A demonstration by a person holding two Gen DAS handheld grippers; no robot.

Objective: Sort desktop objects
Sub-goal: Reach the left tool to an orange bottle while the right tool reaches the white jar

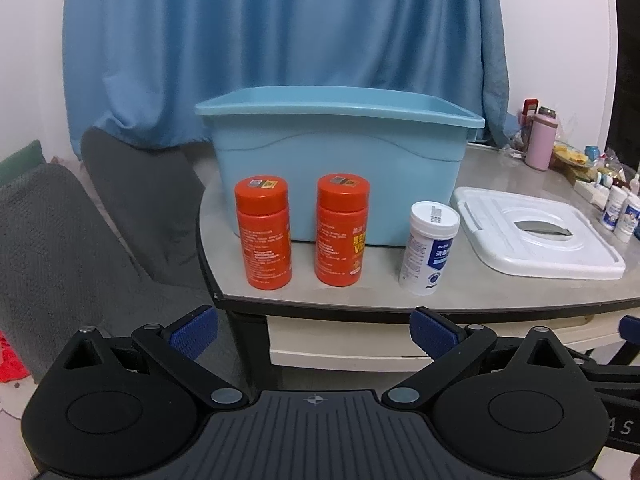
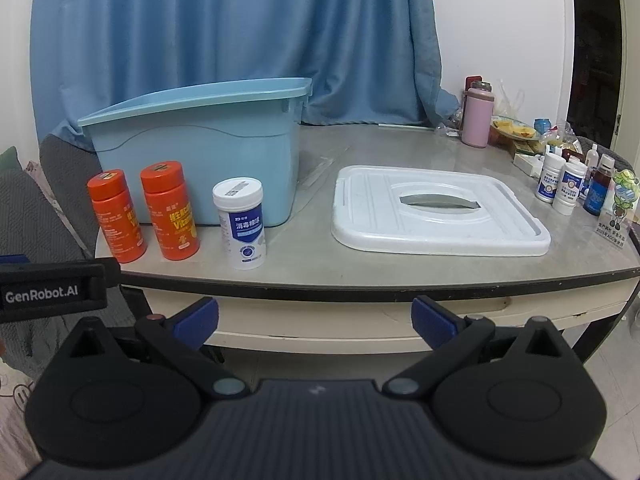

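Both tools off the table's (image 2: 400, 276) near edge, left tool (image 1: 314, 330) and right tool (image 2: 314, 320) each spread apart, holding nothing. Two orange bottles (image 1: 264, 234) (image 1: 341, 230) and a white bottle (image 1: 429, 248) stand upright in a row, blue bin (image 1: 340, 168) just behind at 12 o'clock. White lid (image 2: 436, 210) lies flat at the bin's 3 o'clock.

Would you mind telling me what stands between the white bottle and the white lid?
Nothing: bare table separates white bottle from lid, in the right wrist view.
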